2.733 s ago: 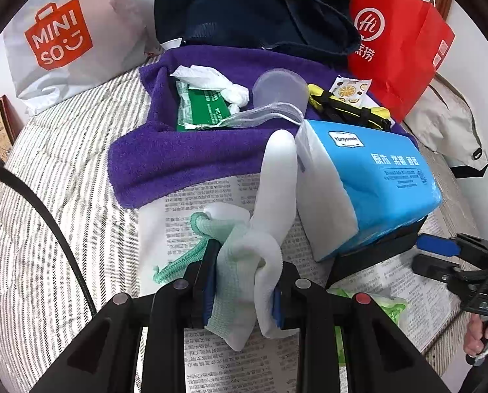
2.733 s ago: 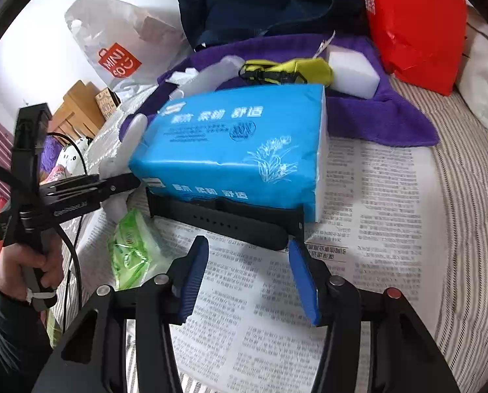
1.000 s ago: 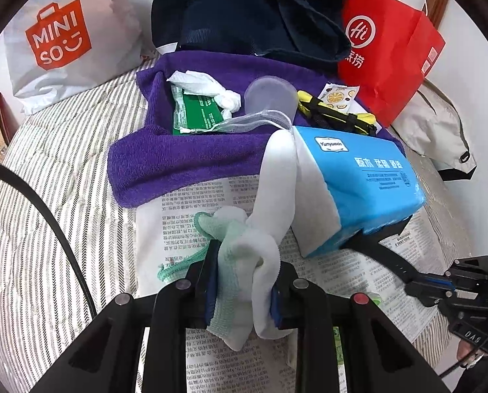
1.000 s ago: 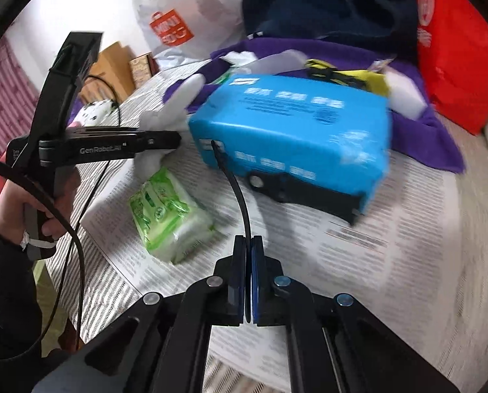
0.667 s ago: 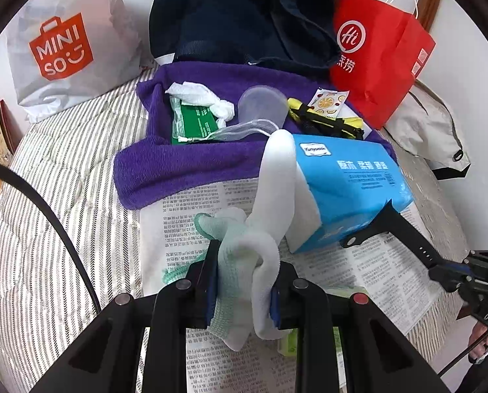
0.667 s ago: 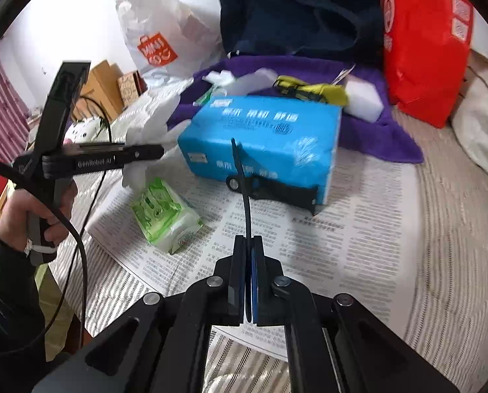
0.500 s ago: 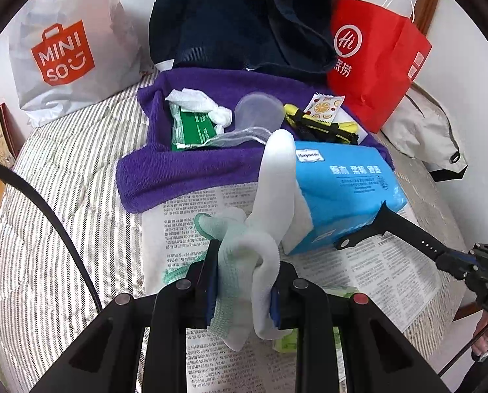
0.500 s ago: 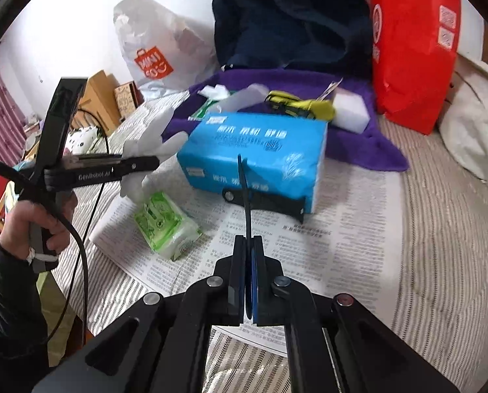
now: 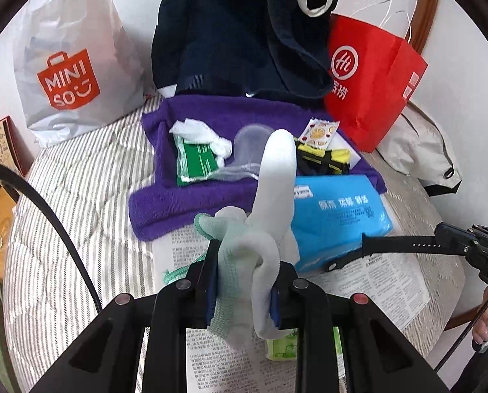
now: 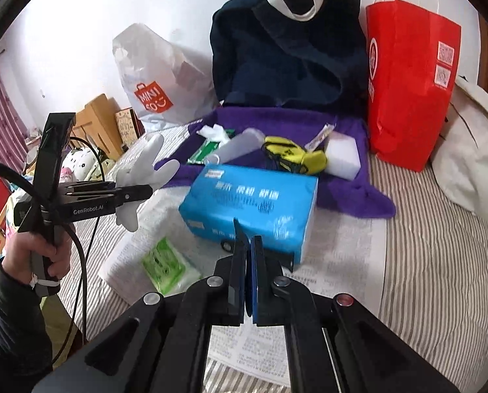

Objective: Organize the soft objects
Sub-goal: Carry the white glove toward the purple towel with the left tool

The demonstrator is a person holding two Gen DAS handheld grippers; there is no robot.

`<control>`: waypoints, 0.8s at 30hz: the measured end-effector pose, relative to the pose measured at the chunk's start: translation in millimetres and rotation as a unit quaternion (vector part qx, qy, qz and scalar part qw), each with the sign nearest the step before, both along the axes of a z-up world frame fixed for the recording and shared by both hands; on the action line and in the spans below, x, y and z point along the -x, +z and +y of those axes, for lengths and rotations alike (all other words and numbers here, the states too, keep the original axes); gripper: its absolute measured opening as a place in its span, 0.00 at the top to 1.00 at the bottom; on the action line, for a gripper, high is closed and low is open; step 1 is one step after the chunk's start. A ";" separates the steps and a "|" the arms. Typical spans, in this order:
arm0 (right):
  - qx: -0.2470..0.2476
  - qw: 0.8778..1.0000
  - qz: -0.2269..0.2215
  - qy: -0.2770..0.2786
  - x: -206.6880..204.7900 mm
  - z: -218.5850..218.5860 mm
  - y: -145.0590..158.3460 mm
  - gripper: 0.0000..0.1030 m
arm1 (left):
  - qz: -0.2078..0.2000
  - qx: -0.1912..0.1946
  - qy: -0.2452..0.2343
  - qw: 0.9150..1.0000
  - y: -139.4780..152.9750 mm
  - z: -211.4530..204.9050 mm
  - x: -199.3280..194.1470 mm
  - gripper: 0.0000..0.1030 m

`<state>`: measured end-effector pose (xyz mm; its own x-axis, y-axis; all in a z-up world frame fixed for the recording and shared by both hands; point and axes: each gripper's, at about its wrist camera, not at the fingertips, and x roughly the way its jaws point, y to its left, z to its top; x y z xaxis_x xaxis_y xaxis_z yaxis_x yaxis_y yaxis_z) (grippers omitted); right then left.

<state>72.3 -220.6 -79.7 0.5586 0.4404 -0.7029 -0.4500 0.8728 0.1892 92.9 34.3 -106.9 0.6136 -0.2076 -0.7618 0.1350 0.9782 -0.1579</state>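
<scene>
White glove clamped in left gripper; right gripper pinching black strap.

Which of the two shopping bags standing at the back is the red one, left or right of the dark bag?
The red paper bag stands right of the dark bag; the white Miniso bag stands left.

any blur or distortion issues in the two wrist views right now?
Left wrist view: sharp, with even soft daylight; heavy fisheye bending, dark vignette corners; the white glove fills the centre. Right wrist view: same curvature; slight smear on the blue tissue pack; the black strap is seen edge-on, hard to read.
</scene>
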 end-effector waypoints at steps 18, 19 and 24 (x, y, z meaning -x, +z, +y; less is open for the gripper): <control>-0.018 1.000 0.006 0.003 -22.8 -6.9 5.1 0.98 | -0.001 0.004 -0.002 1.000 8.7 0.0 -27.4 0.77; -0.021 1.000 0.004 0.003 -20.8 -8.5 7.0 0.98 | 0.000 0.005 -0.002 1.000 8.2 0.0 -27.5 0.77; -0.021 1.000 0.007 0.008 -14.1 -10.5 8.5 0.98 | 0.007 0.012 -0.003 1.000 3.2 -0.7 -29.2 0.77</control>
